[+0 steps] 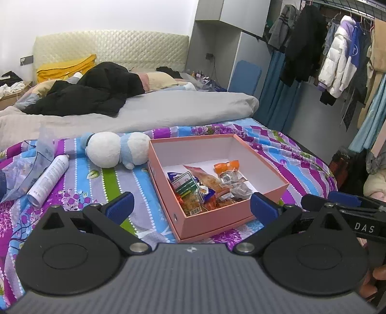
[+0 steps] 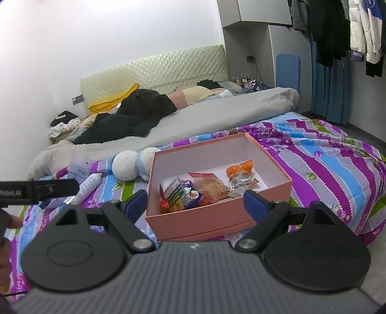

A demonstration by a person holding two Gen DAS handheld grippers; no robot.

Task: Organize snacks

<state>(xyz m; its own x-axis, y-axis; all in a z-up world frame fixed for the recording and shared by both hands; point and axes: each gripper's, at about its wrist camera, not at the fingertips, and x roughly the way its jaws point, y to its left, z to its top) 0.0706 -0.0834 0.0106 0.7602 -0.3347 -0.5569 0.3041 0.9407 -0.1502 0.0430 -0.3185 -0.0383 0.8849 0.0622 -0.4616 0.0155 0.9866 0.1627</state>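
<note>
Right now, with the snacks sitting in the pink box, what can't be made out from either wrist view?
- Snack packets: print too small and glared, both views.
- Lowest packets: the pink box near wall hides them in the right wrist view.
- Spray can: label unreadable; the other tool's black bar partly covers it in the right wrist view.
- Box's near bottom edge: behind each tool's body.

A bedroom with plain white walls [image 1: 108, 14]. A bed [image 1: 168, 108] with a cream quilted headboard [image 1: 108, 46] carries a grey duvet and a purple, blue and green striped sheet [image 1: 289, 149]. Grey cabinets [image 1: 229, 14] stand beside it; coats hang on a rack [image 1: 337, 53] at right.
</note>
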